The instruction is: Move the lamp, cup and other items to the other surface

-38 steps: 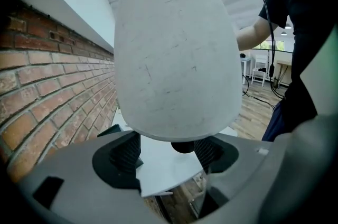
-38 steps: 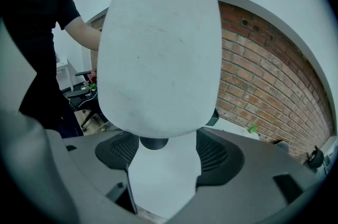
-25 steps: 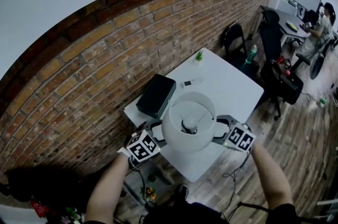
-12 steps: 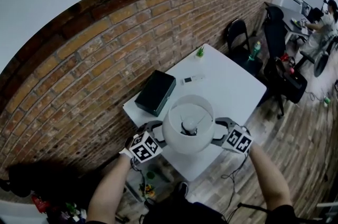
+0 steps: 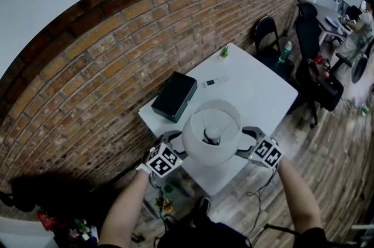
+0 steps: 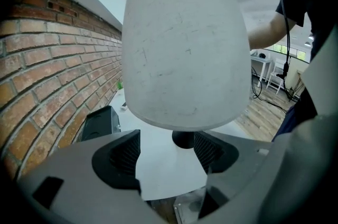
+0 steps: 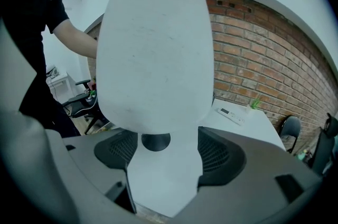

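Note:
A lamp (image 5: 211,131) with a white drum shade and a dark stem stands over the near corner of the white table (image 5: 257,95); its base is hidden under the shade. My left gripper (image 5: 178,147) is at its left and my right gripper (image 5: 244,143) at its right, both under the shade's rim. In the left gripper view the shade (image 6: 185,43) fills the top, and the stem (image 6: 184,139) sits just beyond the open left gripper (image 6: 168,151). The right gripper (image 7: 168,151) is also open, and the stem (image 7: 156,141) shows between its pads below the shade (image 7: 156,48).
On the table lie a black box (image 5: 174,96) near the brick wall (image 5: 105,65), a white remote (image 5: 213,82) and a small green plant (image 5: 224,52) at the far corner. Black chairs (image 5: 266,33) and a dark bag (image 5: 318,86) stand beyond; a person (image 5: 359,19) sits far right.
The lamp and both grippers keep the same hold-together position at the table's near corner. Only the head view has shifted a little.

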The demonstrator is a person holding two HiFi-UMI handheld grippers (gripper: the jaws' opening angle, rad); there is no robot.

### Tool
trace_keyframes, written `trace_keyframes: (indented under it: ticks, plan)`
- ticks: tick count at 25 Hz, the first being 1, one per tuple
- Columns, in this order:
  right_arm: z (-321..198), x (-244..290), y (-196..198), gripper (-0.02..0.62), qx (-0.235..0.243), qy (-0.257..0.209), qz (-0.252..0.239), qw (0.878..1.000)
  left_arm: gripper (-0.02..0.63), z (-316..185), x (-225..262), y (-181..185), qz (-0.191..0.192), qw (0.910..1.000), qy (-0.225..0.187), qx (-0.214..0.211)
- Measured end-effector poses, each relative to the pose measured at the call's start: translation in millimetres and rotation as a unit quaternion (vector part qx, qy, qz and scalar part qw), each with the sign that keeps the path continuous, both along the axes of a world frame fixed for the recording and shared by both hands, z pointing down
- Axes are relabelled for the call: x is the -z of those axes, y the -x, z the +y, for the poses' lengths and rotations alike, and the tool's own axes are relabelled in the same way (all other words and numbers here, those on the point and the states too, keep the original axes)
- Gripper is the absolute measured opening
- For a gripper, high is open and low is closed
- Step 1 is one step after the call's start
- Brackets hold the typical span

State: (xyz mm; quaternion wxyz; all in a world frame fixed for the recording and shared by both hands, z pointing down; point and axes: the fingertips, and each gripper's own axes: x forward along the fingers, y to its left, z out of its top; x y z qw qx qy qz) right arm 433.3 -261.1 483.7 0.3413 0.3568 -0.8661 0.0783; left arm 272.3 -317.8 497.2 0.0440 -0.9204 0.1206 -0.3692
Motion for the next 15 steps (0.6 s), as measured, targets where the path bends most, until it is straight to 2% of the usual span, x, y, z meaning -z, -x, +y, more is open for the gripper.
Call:
trace_keyframes:
  ticks: [5,7,9,11,15]
  plan:
    - [13.6,-0.6,-3.2,0.36,-0.03,0.0,-0.004,1.0,0.308,12.2,-1.7,15.9,0.002,0.9998,0.006,0.017]
    - [22.9,-0.2,-5.8,0.356,-0.059,-0.004,-0.02,0.998,0.308,16.8,1.6,25.7,0.008,0.9994,0.003,0.035]
    - [31.3,4.4,-8.9,0.334,-0.105,-0.02,-0.046,0.993,0.308,20.9,6.5,39.2,0.023,0.9971,0.004,0.072]
    - [41.0,14.9,-6.4,0.296,-0.156,-0.045,-0.077,0.984,0.308,27.1,17.3,56.0,0.06,0.9904,0.012,0.124]
    - [74.6,38.8,22.4,0.239,-0.219,-0.083,-0.12,0.965,0.301,55.2,50.2,98.6,0.152,0.9656,0.032,0.208]
